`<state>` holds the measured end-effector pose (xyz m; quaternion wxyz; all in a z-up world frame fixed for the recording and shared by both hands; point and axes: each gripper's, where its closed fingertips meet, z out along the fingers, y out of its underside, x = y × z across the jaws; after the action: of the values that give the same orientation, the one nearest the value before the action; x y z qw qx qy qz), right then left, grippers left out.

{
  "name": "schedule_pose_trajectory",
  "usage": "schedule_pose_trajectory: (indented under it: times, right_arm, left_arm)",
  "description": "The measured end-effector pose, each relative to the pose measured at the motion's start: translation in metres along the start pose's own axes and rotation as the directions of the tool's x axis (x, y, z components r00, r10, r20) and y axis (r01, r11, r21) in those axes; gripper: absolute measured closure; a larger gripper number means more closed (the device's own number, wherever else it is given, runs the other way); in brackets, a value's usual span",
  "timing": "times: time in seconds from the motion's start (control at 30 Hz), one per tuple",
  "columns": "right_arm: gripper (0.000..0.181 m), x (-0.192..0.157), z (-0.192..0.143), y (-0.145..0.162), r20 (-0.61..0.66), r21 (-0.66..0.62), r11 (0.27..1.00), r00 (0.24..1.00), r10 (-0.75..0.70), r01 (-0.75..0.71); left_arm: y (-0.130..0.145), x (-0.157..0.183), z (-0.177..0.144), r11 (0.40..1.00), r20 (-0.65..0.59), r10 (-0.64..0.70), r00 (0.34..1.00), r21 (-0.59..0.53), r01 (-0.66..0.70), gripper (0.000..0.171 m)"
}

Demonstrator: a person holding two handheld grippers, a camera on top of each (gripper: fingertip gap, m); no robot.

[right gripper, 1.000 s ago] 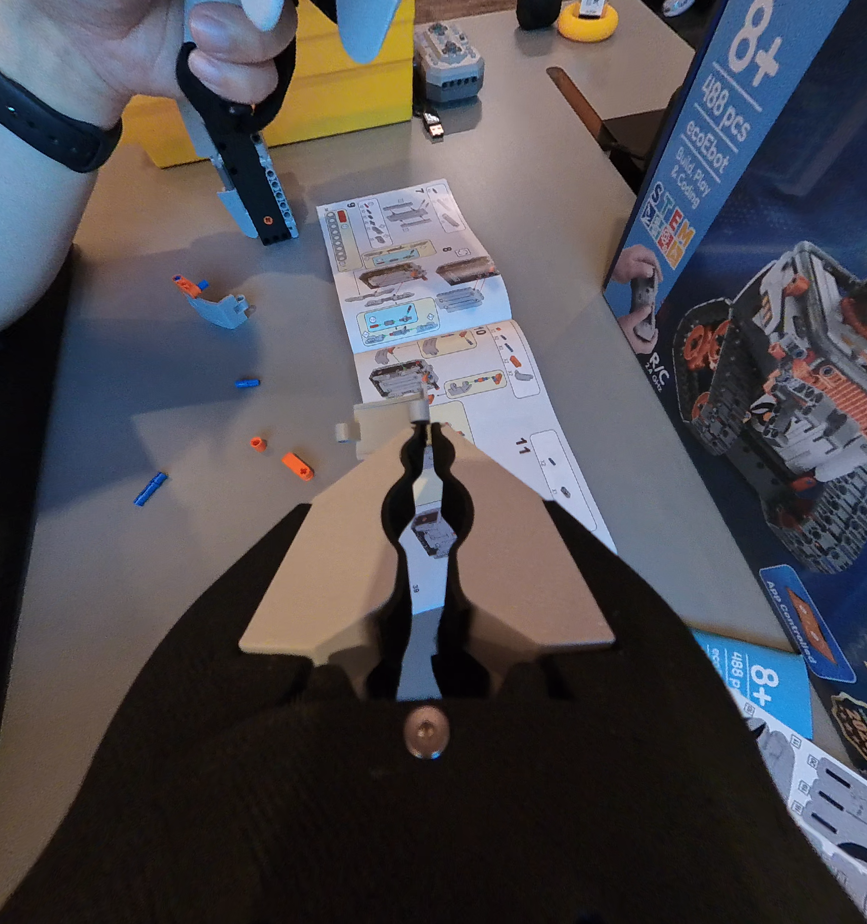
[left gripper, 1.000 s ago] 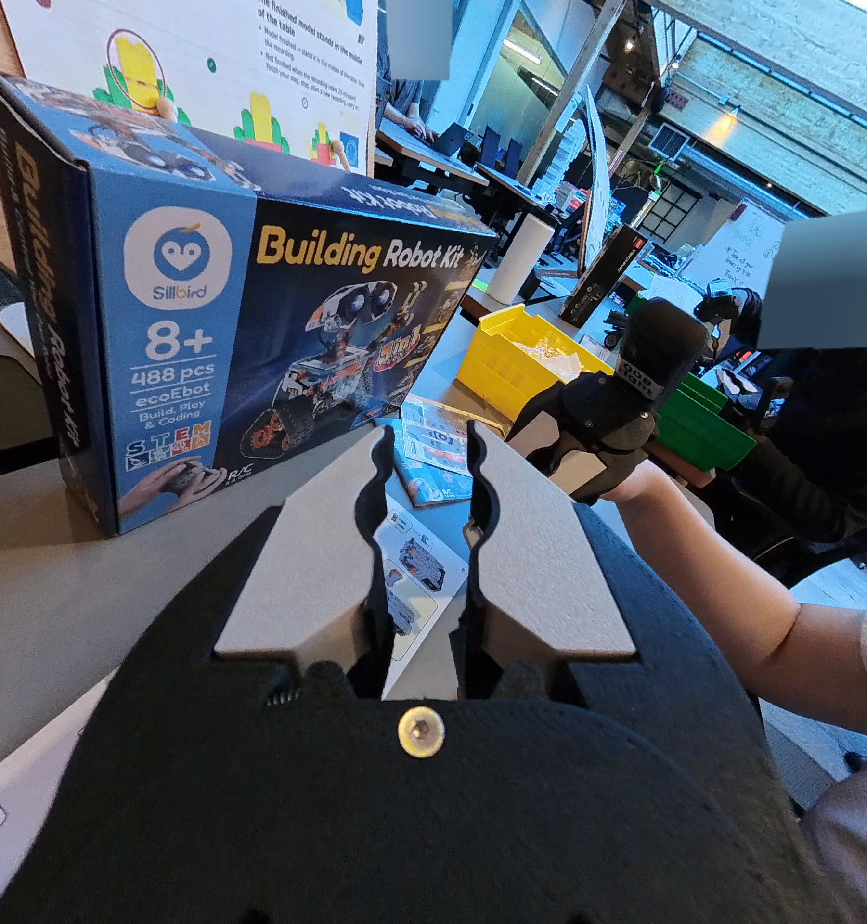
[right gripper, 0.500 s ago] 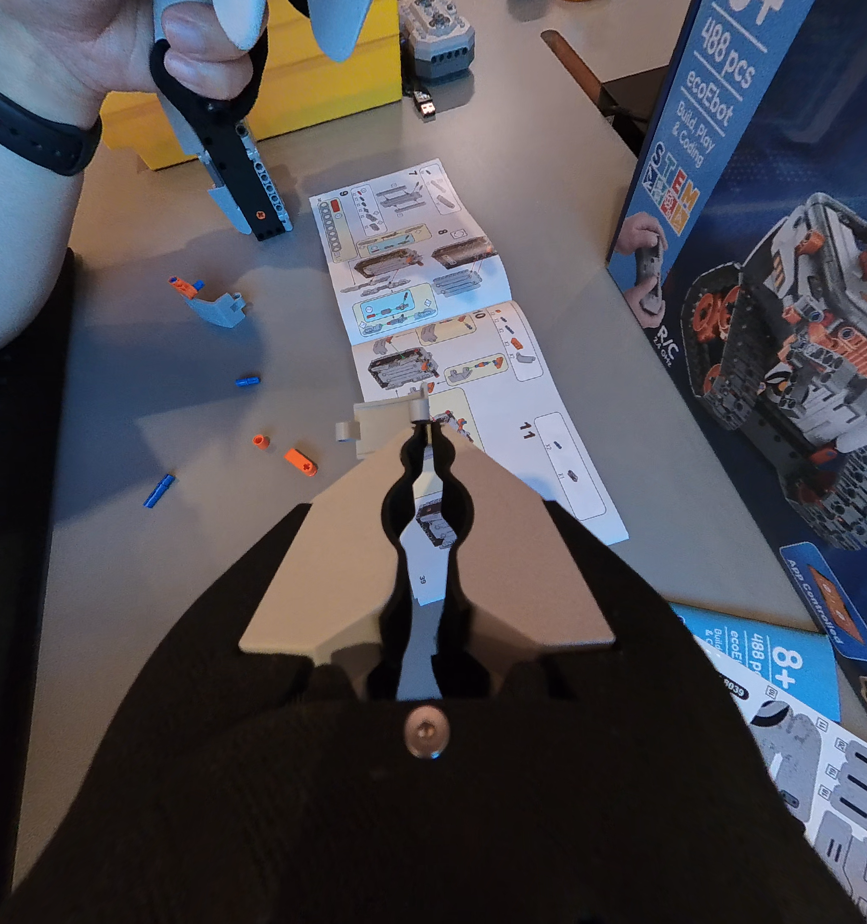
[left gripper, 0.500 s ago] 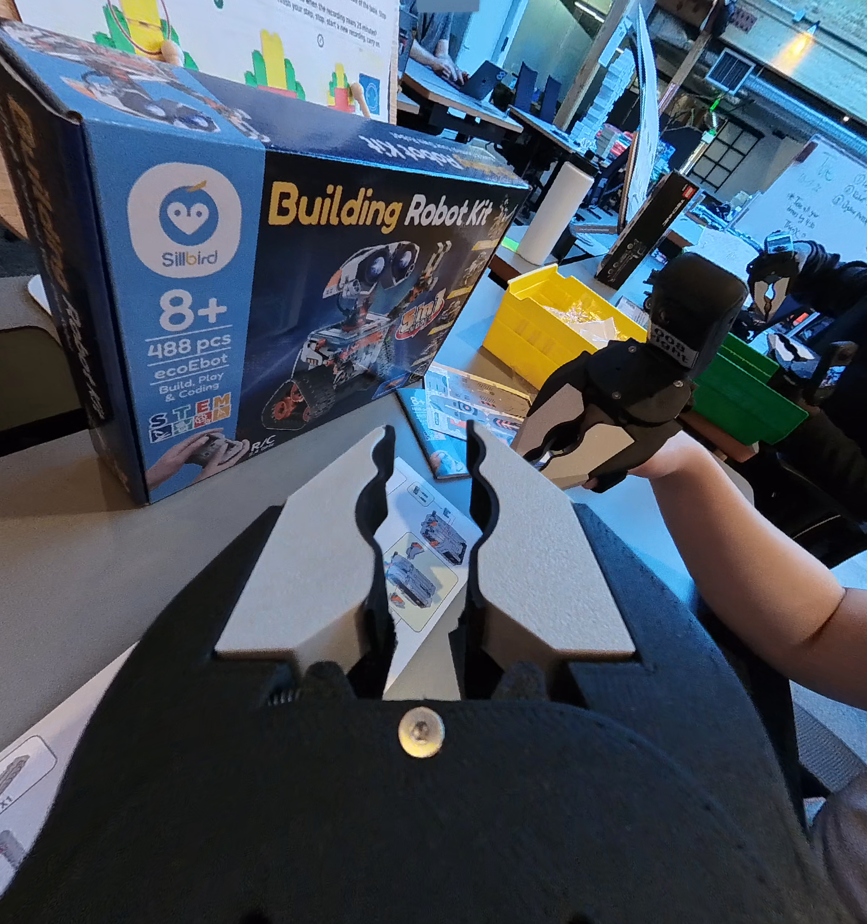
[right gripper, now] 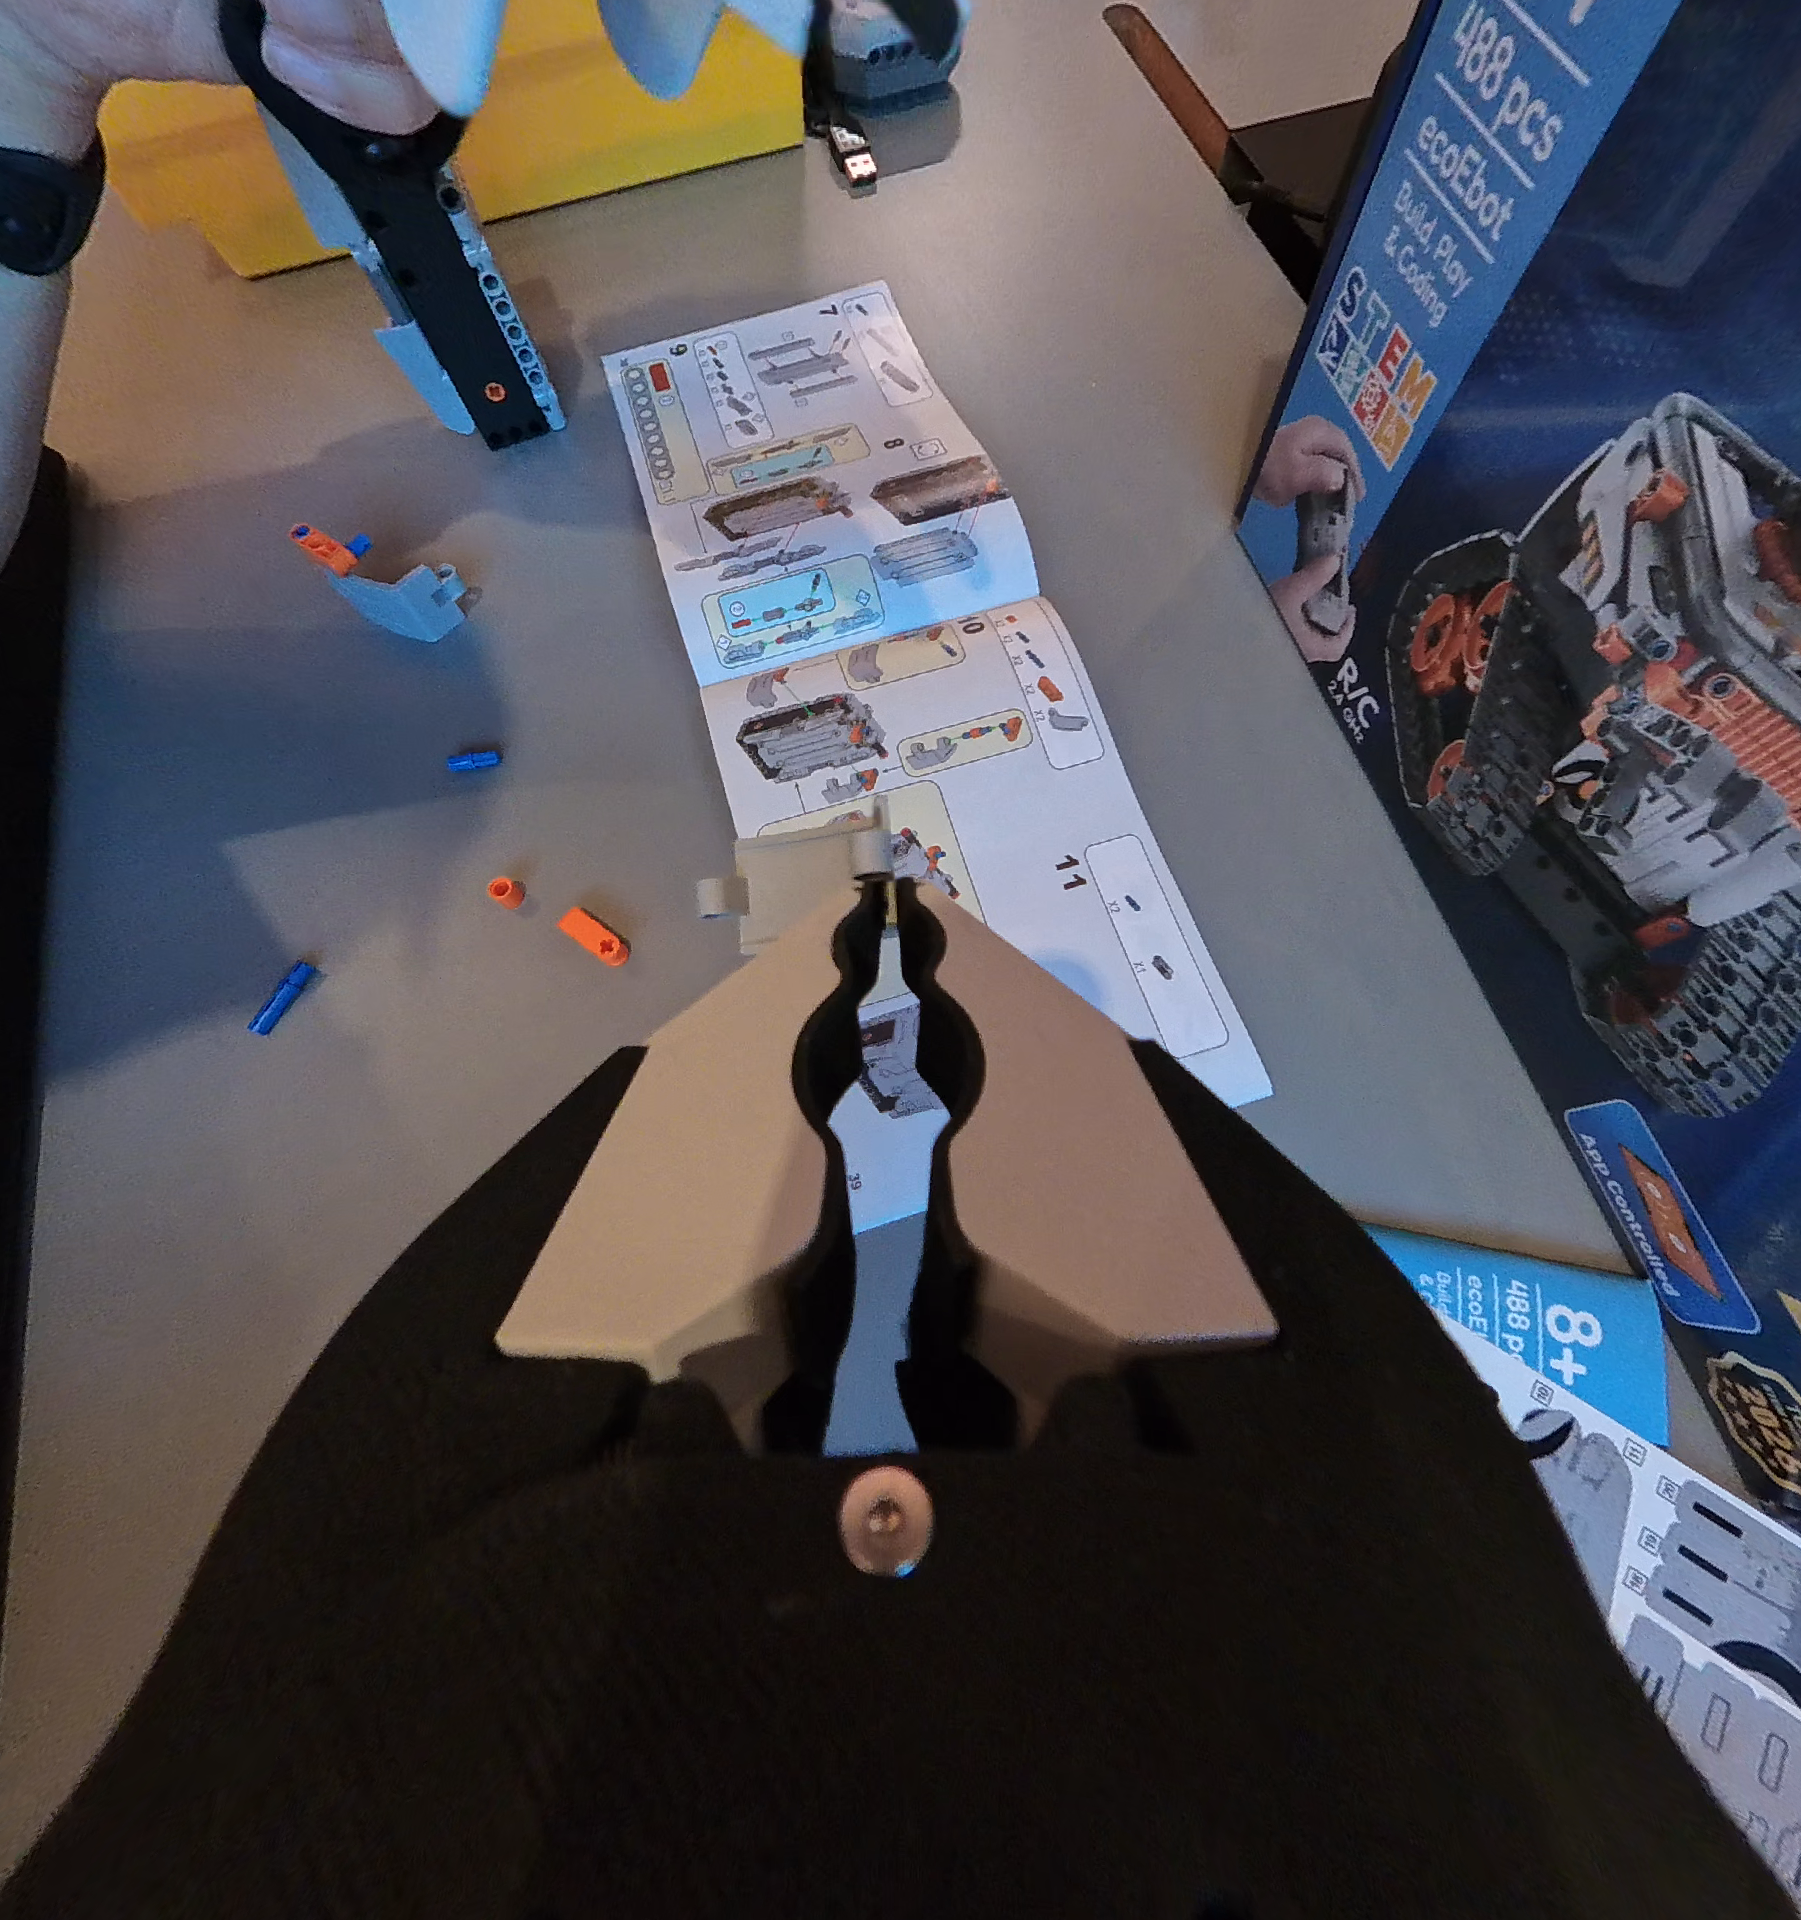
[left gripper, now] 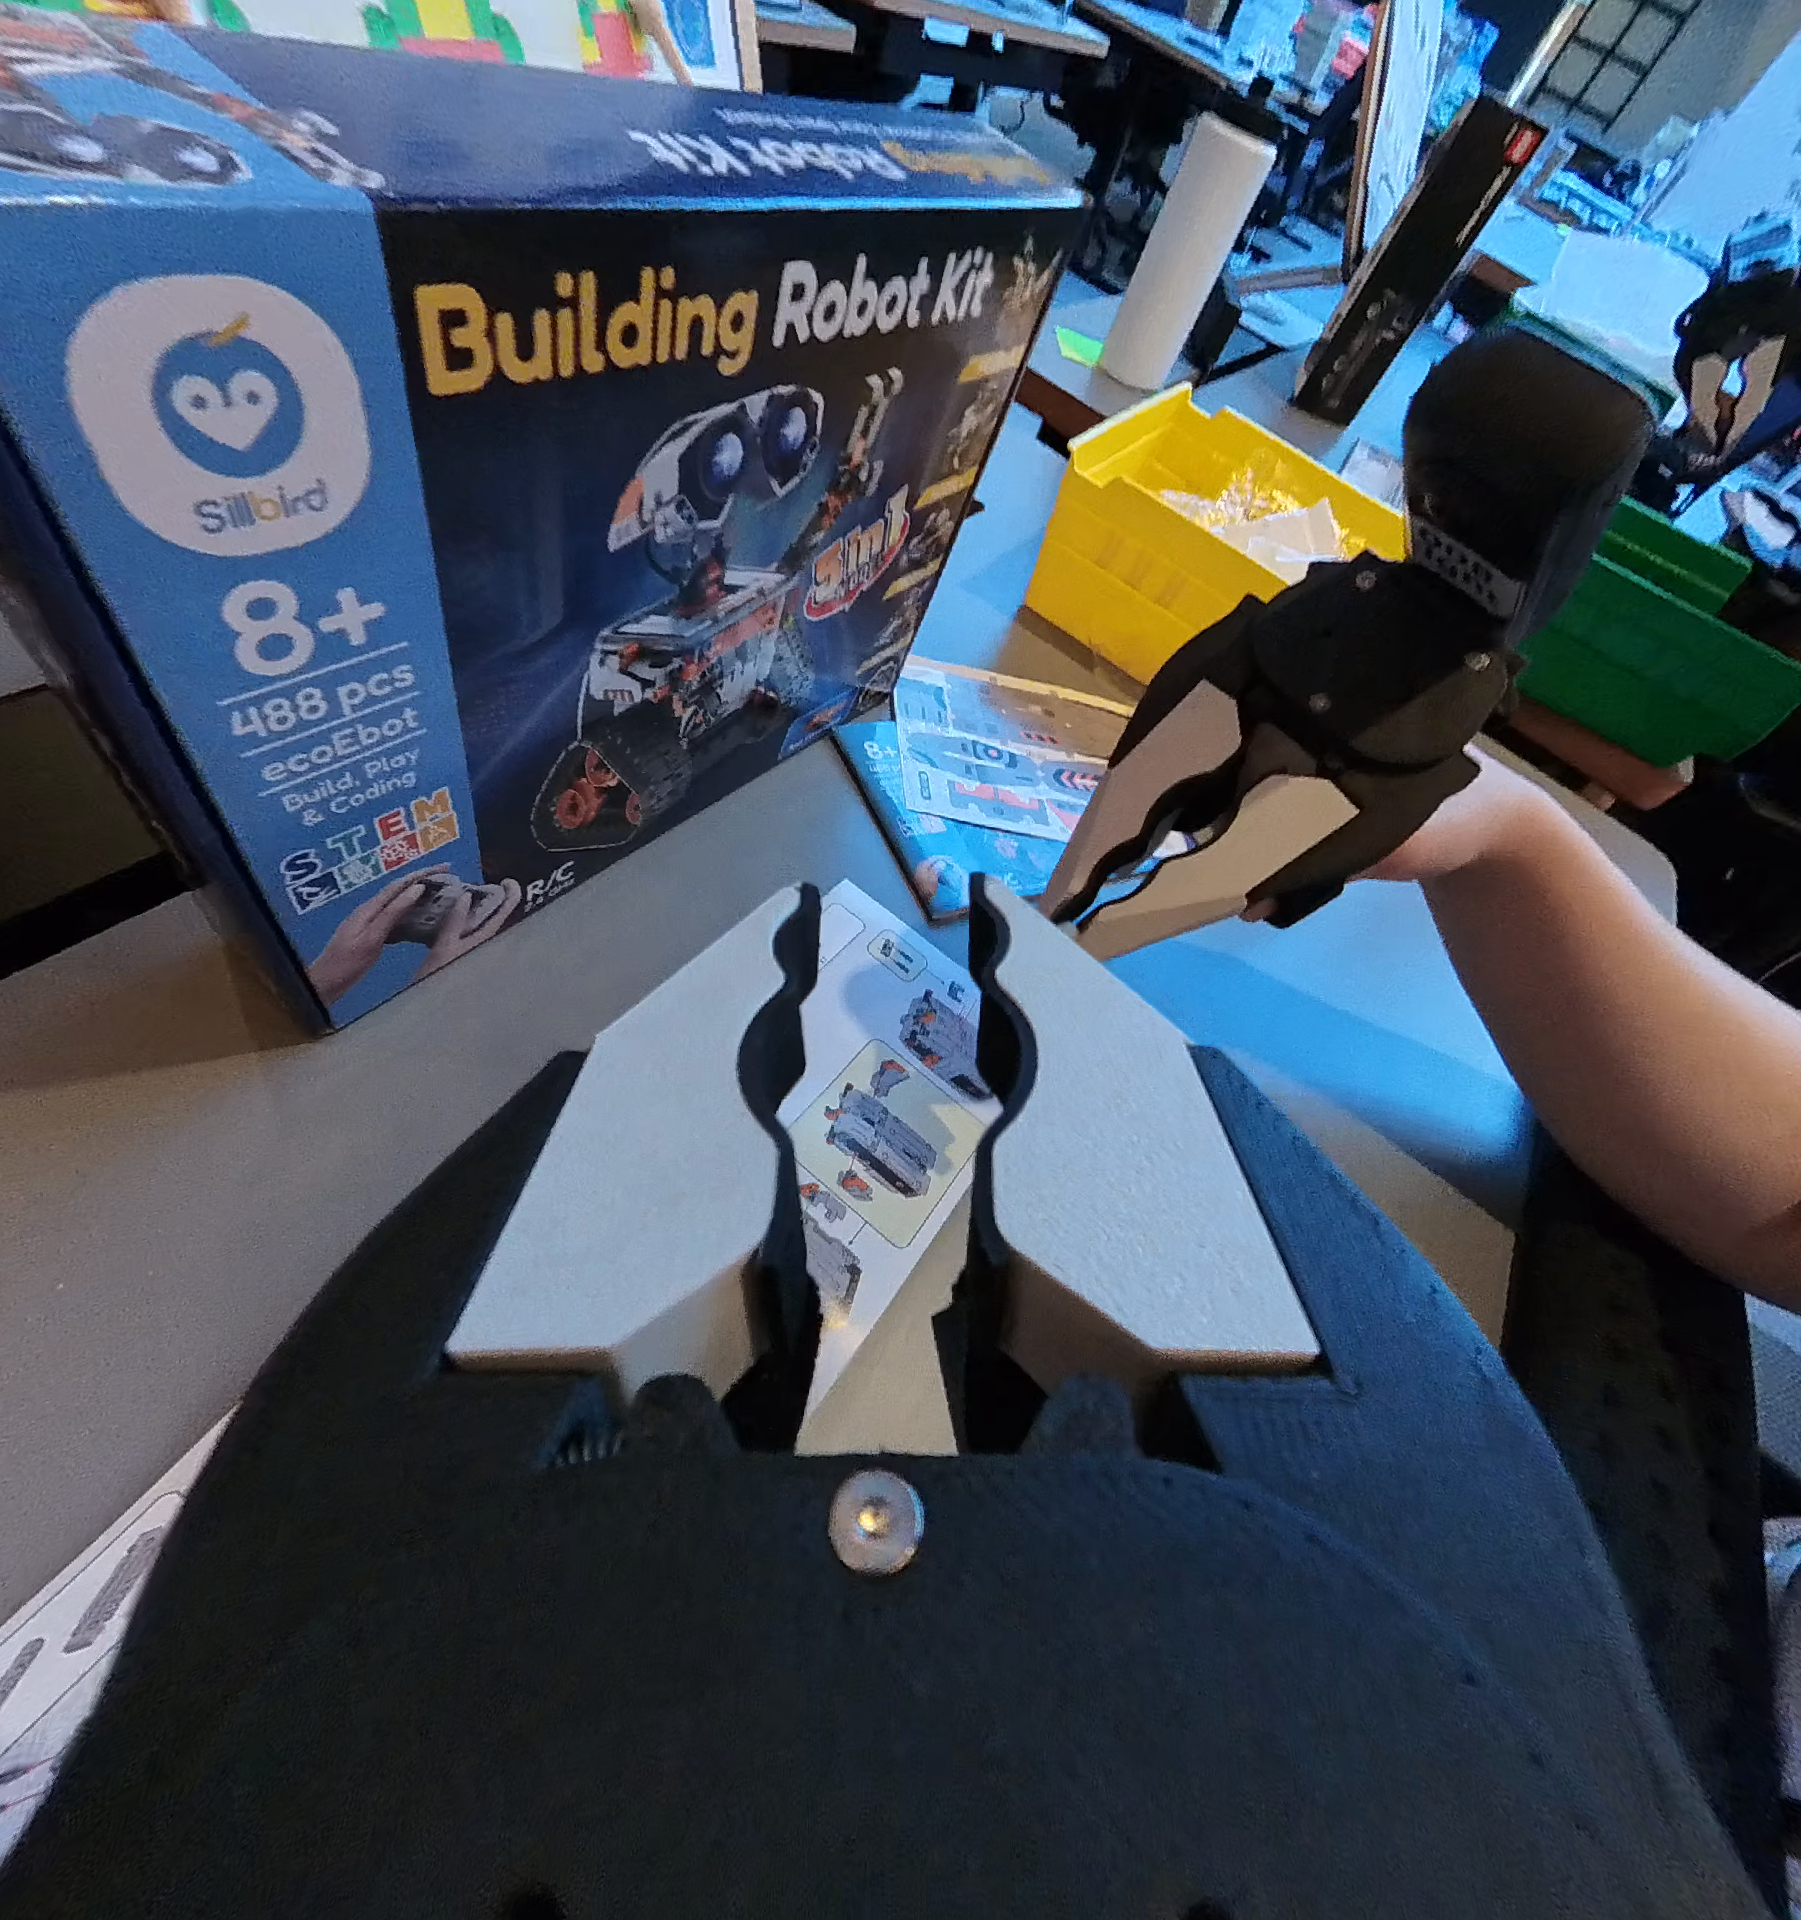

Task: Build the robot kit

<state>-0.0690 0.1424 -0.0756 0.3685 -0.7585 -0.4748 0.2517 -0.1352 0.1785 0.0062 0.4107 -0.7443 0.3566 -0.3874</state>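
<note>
Right gripper [right gripper: 888, 904] jaws are pressed nearly together, pinching a grey panel piece [right gripper: 792, 878] at the tips by its pin end; the panel sticks out left of the jaws. It is probably light, stiff, slick plastic that may swivel; a grip on the flat would hold better. Left gripper [left gripper: 891, 914] jaws are spread, with nothing between them. The instruction booklet [right gripper: 854, 582] lies under and ahead of both. The robot kit box [left gripper: 563, 520], ahead-left of the left jaws, has brand, age and piece-count print. An orange connector [right gripper: 595, 935] lies left of the right jaws.
</note>
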Motion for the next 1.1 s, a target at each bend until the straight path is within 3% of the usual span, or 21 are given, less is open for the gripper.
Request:
schedule_pose_trajectory:
  times: [0.13,0.27,0.47,0.67,0.83,1.1]
  right_arm:
    - [0.18,-0.001,-0.003,-0.006,-0.008,0.026,1.0,1.0,-0.018,0.018]
    - [0.18,-0.008,-0.006,-0.016,0.031,0.093,0.995,0.999,-0.037,0.034]
    - [0.18,-0.009,-0.017,-0.032,0.038,0.187,0.982,0.999,-0.036,0.028]
    - [0.18,-0.007,-0.022,-0.041,0.001,0.234,0.971,0.998,-0.057,0.055]
    - [0.18,-0.011,-0.034,-0.069,-0.077,0.382,0.914,0.99,-0.12,0.14]
    - [0.18,-0.015,-0.039,-0.083,-0.152,0.433,0.876,0.975,-0.163,0.214]
  left_arm:
    - [0.015,0.004,0.01,0.995,0.005,0.045,0.999,-0.09,-0.045,0.145]
    - [0.025,0.016,0.019,0.989,-0.073,0.029,0.997,-0.14,-0.039,0.146]
    - [0.013,0.036,0.014,0.992,-0.303,-0.124,0.945,-0.055,0.112,0.143]
    - [0.007,0.038,0.008,0.987,-0.345,-0.161,0.925,-0.034,0.159,0.141]
    - [0.003,0.055,0.009,0.978,-0.453,-0.198,0.869,-0.039,0.203,0.136]
    - [0.009,0.06,0.014,0.996,-0.395,-0.084,0.915,-0.042,0.073,0.144]
